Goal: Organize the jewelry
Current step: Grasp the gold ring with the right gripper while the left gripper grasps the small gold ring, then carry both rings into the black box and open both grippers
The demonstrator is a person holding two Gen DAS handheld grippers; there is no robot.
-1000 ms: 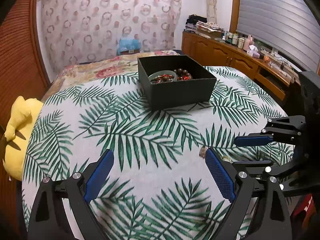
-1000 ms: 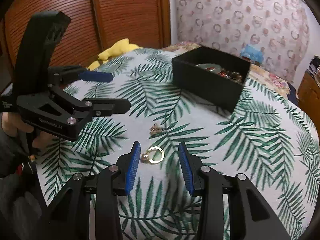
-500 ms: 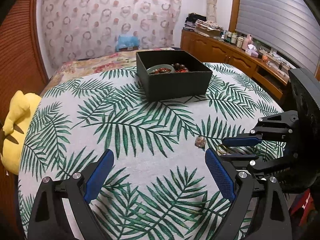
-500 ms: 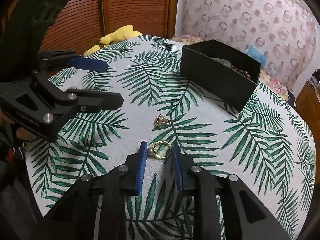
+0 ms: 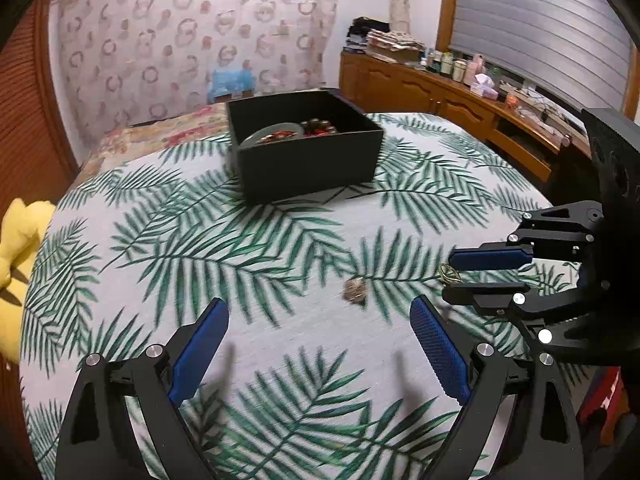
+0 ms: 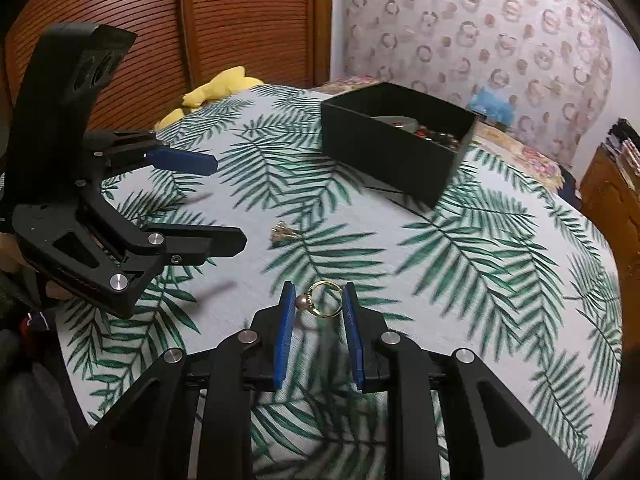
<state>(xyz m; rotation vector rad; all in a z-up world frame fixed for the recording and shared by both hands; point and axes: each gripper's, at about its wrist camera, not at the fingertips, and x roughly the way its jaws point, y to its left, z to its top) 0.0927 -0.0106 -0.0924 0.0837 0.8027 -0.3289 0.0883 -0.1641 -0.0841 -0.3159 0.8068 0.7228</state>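
Nearest to you, your right gripper has its blue pads drawn in narrow on both sides of the gold ring with a pearl. The ring appears pinched between them, pearl against the left pad, and a shadow under it suggests it is just off the leaf-print cloth. I cannot tell how firm the pinch is. Holding it at the very tips makes sense, because such a thin hoop gives nothing else to catch.

Your left gripper hangs above the cloth with its jaws spread wide and nothing between them. It seems placed there in readiness, since the small gold ornament lies loose on the cloth just ahead of it, beside the right gripper's tips. The piece is too blurred to name more exactly.

Farther back stands the open black box, well apart from both loose pieces. It has beaded bracelets and a pale green bangle inside. So the box is probably where the ring should go next, and the ornament after it.

Beyond the cloth's edge a yellow plush toy lies by the slatted wooden doors.
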